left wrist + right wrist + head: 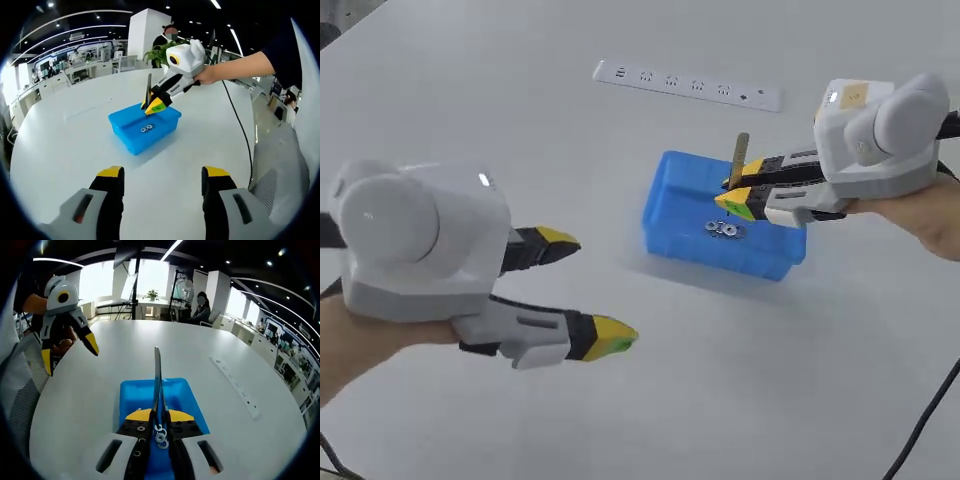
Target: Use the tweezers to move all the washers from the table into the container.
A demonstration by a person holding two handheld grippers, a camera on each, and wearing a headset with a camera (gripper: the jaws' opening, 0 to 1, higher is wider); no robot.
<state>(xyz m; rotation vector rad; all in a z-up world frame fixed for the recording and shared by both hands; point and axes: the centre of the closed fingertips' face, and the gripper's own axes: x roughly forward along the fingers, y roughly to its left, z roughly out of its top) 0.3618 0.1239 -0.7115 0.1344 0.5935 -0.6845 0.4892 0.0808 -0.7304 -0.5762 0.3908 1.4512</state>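
A blue container [692, 215] [127, 127] [136, 395] stands on the white table, with several washers [724, 230] [146, 129] [160, 436] lying inside it. Above the container my right gripper [733, 193] [151, 106] [159, 416] is shut on the tweezers [739, 157] [148, 87] [157, 377], whose blade sticks out past the jaws. My left gripper [588, 290] [162, 175] [70, 349] hovers open to the left of the container, with nothing between its yellow-tipped fingers.
A white power strip [688, 85] [235, 385] lies on the table behind the container. A black cable [925, 420] [239, 125] trails off the table's right side. A person sits at the far side of the room.
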